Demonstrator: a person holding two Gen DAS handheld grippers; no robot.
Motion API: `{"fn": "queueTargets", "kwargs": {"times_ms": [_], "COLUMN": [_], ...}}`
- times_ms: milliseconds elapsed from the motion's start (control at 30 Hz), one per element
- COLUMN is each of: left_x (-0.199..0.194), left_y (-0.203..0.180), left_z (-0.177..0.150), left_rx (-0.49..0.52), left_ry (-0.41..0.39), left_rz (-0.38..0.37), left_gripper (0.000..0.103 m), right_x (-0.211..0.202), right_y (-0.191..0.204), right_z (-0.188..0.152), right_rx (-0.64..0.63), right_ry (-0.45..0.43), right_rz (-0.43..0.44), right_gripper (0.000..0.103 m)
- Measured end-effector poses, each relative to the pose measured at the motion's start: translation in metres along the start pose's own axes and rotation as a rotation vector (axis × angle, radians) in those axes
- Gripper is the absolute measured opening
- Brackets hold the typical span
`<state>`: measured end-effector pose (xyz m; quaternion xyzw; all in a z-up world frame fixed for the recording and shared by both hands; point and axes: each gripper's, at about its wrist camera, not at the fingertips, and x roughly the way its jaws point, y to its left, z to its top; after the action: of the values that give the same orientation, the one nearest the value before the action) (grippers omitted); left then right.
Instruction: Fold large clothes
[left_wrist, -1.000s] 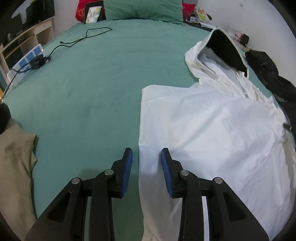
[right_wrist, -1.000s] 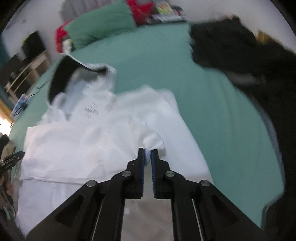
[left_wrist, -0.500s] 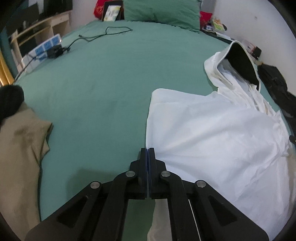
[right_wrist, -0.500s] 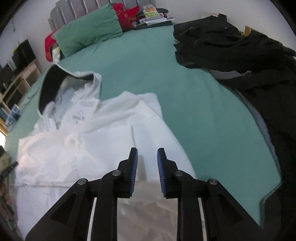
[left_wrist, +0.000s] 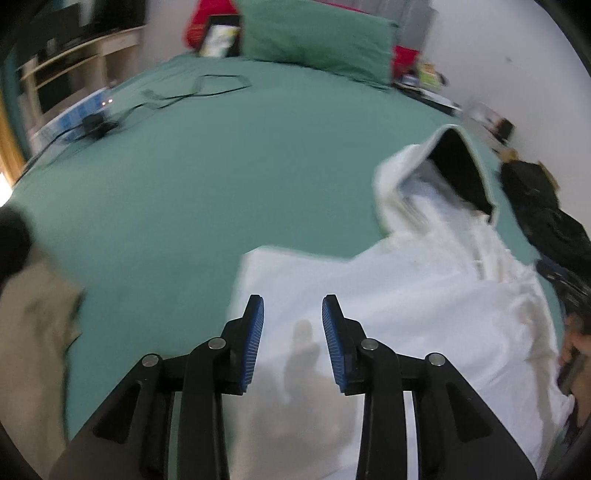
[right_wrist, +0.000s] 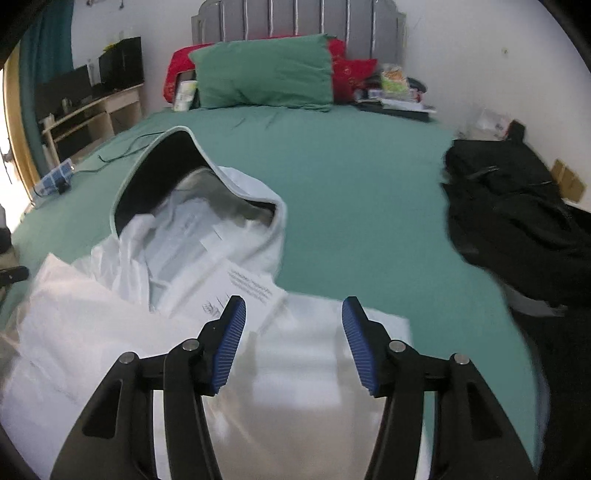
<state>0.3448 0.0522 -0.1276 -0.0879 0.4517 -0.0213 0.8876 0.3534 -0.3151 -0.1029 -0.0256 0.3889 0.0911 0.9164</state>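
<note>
A white hooded jacket (left_wrist: 424, 314) lies spread on the green bed (left_wrist: 221, 177), its dark-lined hood (left_wrist: 461, 173) toward the pillows. My left gripper (left_wrist: 293, 314) hovers over the jacket's left edge; its jaws are opening and nothing is between the pads. In the right wrist view the same jacket (right_wrist: 110, 332) shows its hood (right_wrist: 166, 173) and a printed label (right_wrist: 247, 291). My right gripper (right_wrist: 293, 317) hangs above the jacket's folded right part, jaws opening, holding nothing.
A tan garment (left_wrist: 33, 332) lies at the bed's left edge. Black clothes (right_wrist: 517, 206) are piled on the right side. A green pillow (right_wrist: 266, 74) and red cushions sit at the headboard. A black cable (left_wrist: 173, 96) and power strip (left_wrist: 74, 118) lie far left.
The left gripper shut at the jacket's edge, then opened and rose. The right gripper let go of the white fabric, opened wide and shifted toward the hood.
</note>
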Motion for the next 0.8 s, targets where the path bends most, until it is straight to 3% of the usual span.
{"fn": "queueTargets", "kwargs": {"times_ms": [233,400,500,533,567,600,633,800], "left_x": [0.057,0.102,0.123,0.128,0.129,0.129,0.128,0.101], "left_y": [-0.078,-0.103,-0.093,-0.088,-0.084,-0.080,-0.079,-0.076], "left_z": [0.052,0.076,0.080,0.081,0.082,0.081,0.080,0.064], "left_rx": [0.036,0.058,0.032,0.017,0.013,0.016,0.026,0.098], "left_ry": [0.000,0.014,0.055,0.069,0.066,0.054,0.044,-0.014], "left_rz": [-0.132,-0.079,-0.071,-0.067,-0.062,-0.064,-0.065,0.004], "left_gripper": [0.035,0.035,0.035,0.035,0.029,0.020,0.013,0.010], "right_x": [0.043,0.082,0.105,0.113,0.118,0.123,0.121,0.086], "right_y": [-0.001,-0.028,-0.033,-0.034,-0.034,-0.034,-0.033,-0.015], "right_z": [0.031,0.044,0.050,0.053,0.056,0.057,0.058,0.043], "right_rx": [0.002,0.180,0.189,0.186,0.182,0.170,0.155,-0.020], "right_ry": [0.027,0.057,0.066,0.073,0.076,0.081,0.063,0.018], "right_rz": [0.083,0.189,0.240,0.247,0.253,0.231,0.173,0.058], "right_gripper": [0.055,0.055,0.055,0.048,0.024,0.010,0.004,0.004]}}
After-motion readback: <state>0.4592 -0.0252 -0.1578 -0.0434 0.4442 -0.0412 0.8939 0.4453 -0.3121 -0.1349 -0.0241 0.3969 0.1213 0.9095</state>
